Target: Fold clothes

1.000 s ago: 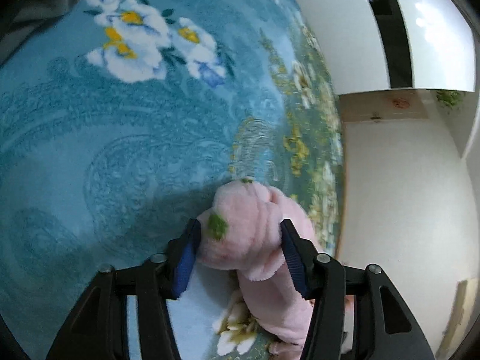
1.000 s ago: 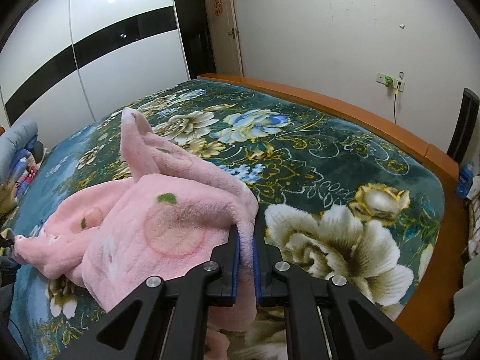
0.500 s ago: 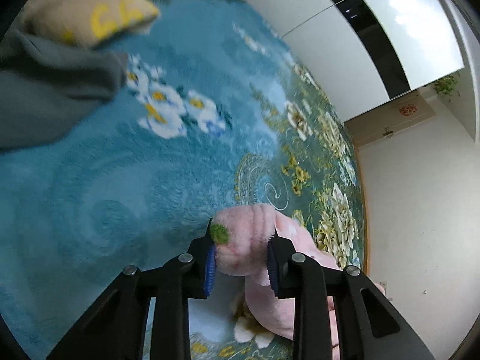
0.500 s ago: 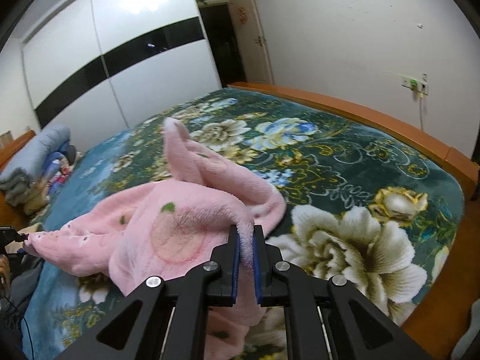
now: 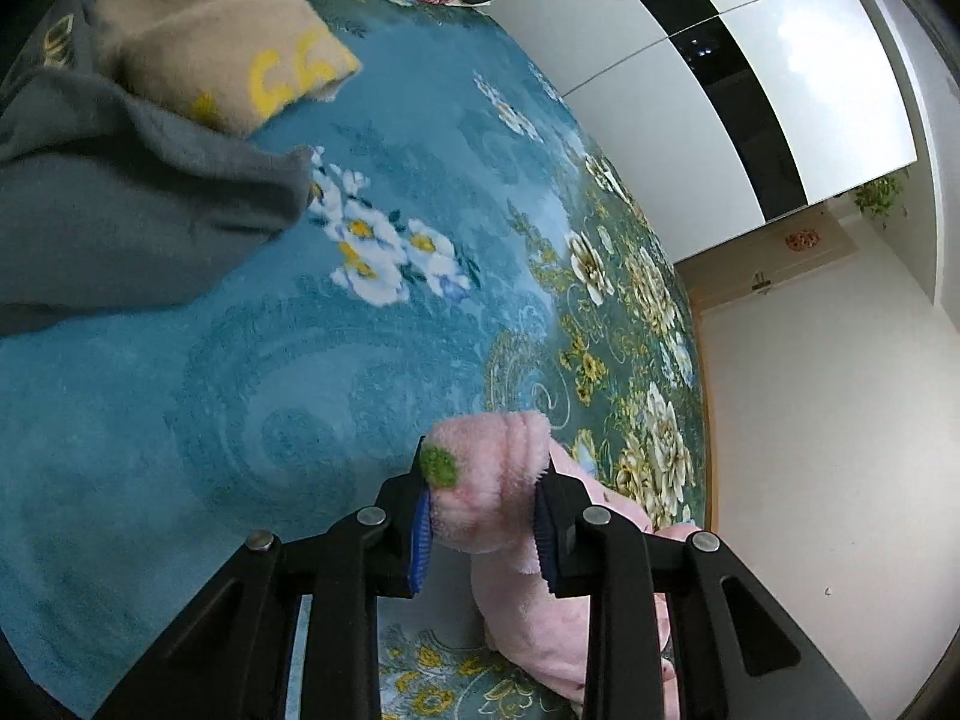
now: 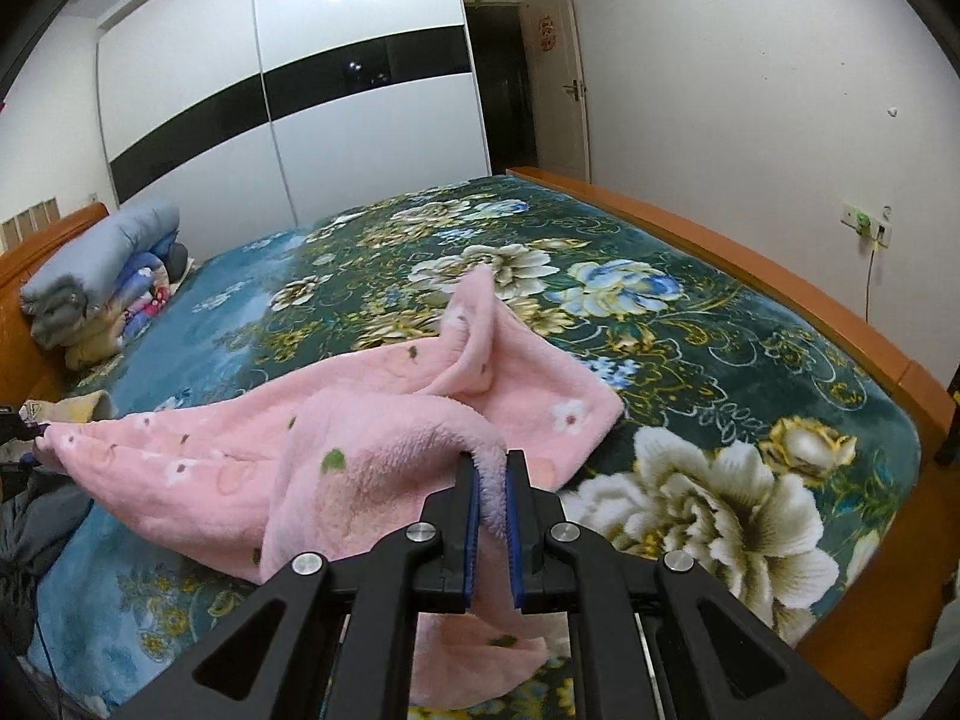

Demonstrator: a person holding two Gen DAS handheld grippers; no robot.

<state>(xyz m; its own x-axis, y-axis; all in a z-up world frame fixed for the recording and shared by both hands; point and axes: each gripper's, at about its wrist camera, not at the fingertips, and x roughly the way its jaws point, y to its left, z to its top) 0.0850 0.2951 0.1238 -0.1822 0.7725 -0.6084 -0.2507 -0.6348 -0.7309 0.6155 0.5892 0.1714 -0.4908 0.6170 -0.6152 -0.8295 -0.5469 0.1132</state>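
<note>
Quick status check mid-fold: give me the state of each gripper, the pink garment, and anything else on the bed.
left gripper: shut on a bunched end of the pink garment
right gripper: shut on a thin edge of it
pink garment: unfolded, stretched between both grippers, partly lifted off the bed
grey garment: lying crumpled
beige garment: lying loose
bedding stack: rolled, piled at the headboard

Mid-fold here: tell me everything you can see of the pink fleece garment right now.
The pink fleece garment is fluffy and plush, dotted with small green leaf marks and white flowers. It lies crumpled and partly spread on the floral bedspread, one section peaked upward. The right hand-held gripper is shut on a thin edge; the left hand-held gripper clamps a thick bunched end, so the fabric stretches between them.
</note>
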